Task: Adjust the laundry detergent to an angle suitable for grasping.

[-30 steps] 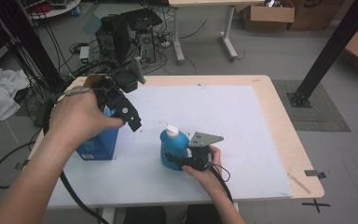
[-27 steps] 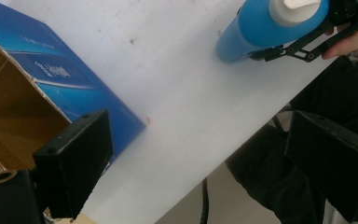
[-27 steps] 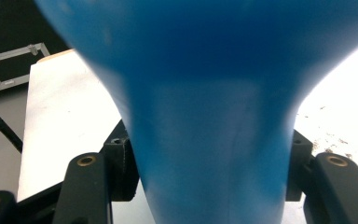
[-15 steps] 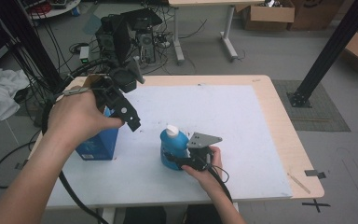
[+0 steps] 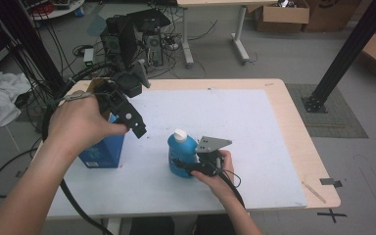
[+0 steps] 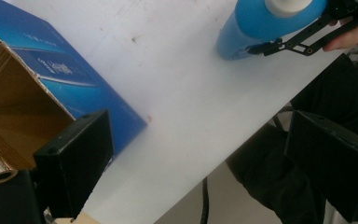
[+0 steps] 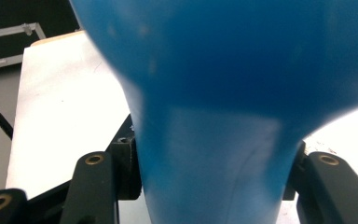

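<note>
So on my end the right gripper (image 5: 180, 165) has the blue bottle (image 5: 181, 152) squeezed low on its body; its jaws have just been closing, and in the right gripper view both sit pressed against the bottle's sides. The bottle stands upright with its white cap (image 5: 179, 134) on, near the middle of the white table top (image 5: 254, 122), toward the near edge. The left gripper (image 5: 136, 125) hangs above the table on the left, jaws spread wide with nothing between them. Just under and beside it is a blue box (image 5: 103, 152), standing with its top flaps open, brown cardboard inside. I think the left jaw is clear of the box, but the angle is poor. Box and bottle stand apart.
</note>
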{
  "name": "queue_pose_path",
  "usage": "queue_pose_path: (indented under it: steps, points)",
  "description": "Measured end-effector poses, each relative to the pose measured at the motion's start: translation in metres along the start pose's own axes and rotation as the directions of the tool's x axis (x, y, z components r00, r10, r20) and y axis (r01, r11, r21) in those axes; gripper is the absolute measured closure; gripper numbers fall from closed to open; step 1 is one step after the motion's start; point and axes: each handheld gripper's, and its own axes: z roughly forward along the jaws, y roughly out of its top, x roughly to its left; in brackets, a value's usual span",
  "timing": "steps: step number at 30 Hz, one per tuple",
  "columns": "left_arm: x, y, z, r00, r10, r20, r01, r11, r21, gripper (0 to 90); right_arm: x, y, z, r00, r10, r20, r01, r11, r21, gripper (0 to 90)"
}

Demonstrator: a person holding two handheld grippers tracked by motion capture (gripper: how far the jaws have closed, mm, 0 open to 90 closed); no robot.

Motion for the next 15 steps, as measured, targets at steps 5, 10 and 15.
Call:
queue_pose_path:
  steps: [5, 10, 15]
  points:
    - [0.001, 0.000, 0.000, 1.0000, 0.002, 0.001, -0.002, 1.0000, 0.002, 8.6, -0.006, 0.001, 0.000, 0.9995, -0.009, -0.029, 0.009, 1.000, 0.005, 43.6]
    - [0.002, 0.001, 0.002, 1.0000, -0.003, 0.001, 0.003, 1.0000, 0.000, 8.6, -0.015, 0.001, -0.001, 0.9967, -0.019, -0.079, 0.019, 1.000, 0.000, 43.6]
    - [0.003, 0.002, 0.003, 1.0000, -0.001, 0.002, 0.001, 1.0000, 0.004, 8.6, -0.020, 0.003, -0.001, 0.9905, -0.035, -0.133, 0.034, 0.999, -0.009, 43.7]
